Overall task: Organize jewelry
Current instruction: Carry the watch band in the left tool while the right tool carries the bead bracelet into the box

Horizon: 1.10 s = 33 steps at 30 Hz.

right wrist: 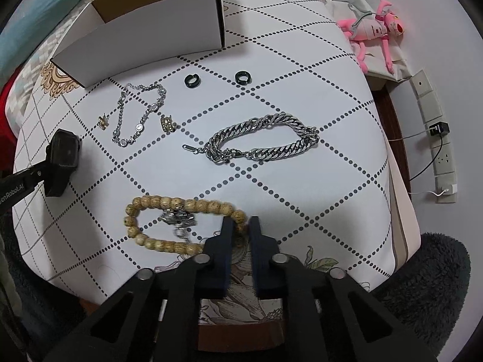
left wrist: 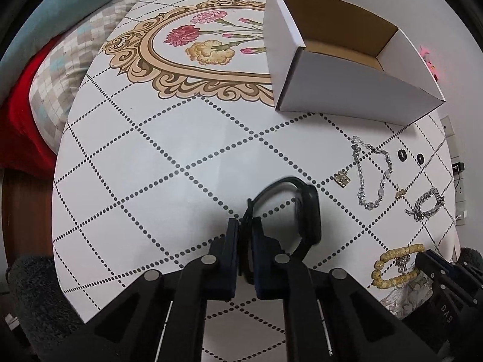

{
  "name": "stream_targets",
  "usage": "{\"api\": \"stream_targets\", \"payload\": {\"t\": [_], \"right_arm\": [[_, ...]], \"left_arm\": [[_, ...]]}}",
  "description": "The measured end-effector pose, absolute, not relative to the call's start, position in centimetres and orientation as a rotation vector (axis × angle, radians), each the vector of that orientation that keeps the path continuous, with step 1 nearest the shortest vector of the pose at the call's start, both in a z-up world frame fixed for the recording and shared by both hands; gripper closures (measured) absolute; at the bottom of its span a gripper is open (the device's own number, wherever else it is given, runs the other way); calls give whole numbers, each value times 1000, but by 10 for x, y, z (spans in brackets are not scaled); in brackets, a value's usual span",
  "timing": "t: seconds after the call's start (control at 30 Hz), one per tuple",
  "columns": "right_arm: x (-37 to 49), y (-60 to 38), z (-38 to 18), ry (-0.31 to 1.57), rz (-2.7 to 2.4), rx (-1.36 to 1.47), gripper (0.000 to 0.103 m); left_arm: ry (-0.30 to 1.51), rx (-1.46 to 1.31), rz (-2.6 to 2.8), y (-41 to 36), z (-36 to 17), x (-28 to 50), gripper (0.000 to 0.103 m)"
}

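**Two pieces gripped, nothing boxed yet**

My left tongs are clenched on the strap of the black watch, whose face stands just ahead and to the right of the tips, over the table. My right tongs are pinched on the right end of the wooden bead bracelet; the rest of it lies on the cloth to their left, with a small silver charm inside its loop.

Further ahead of the right tongs lies the heavy silver chain bracelet. Ahead and to the left are the thin silver bracelet and the two small gold earrings, one on each side of it. Beyond those sit the two black rings.

Farthest off, the white box stands open, and what I see of its inside is bare. I judge the sorting hardly begun: every piece still has to go in.
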State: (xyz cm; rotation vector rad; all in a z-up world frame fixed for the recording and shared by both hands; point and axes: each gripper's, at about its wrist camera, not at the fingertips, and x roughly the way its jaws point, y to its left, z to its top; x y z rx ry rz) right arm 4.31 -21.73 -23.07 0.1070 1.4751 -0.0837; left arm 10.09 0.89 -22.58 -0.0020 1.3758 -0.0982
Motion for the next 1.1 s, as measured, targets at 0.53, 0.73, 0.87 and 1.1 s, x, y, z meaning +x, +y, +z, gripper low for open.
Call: {"api": "stream_targets", "payload": {"t": [0.53, 0.73, 0.87, 1.1], "right_arm": [[58, -209, -151, 1319, 59, 222, 94], [86, -211, -101, 1223, 160, 237, 94], [120, -211, -66, 1140, 199, 225, 94], [198, -205, -55, 1111, 222, 218, 94]], "left_arm": [[1269, -37, -144, 8, -164, 95, 99], [1188, -70, -185, 6, -119, 113, 99], [1145, -71, -212, 0, -95, 138, 99], [1147, -79, -242, -12, -89, 197, 99]]}}
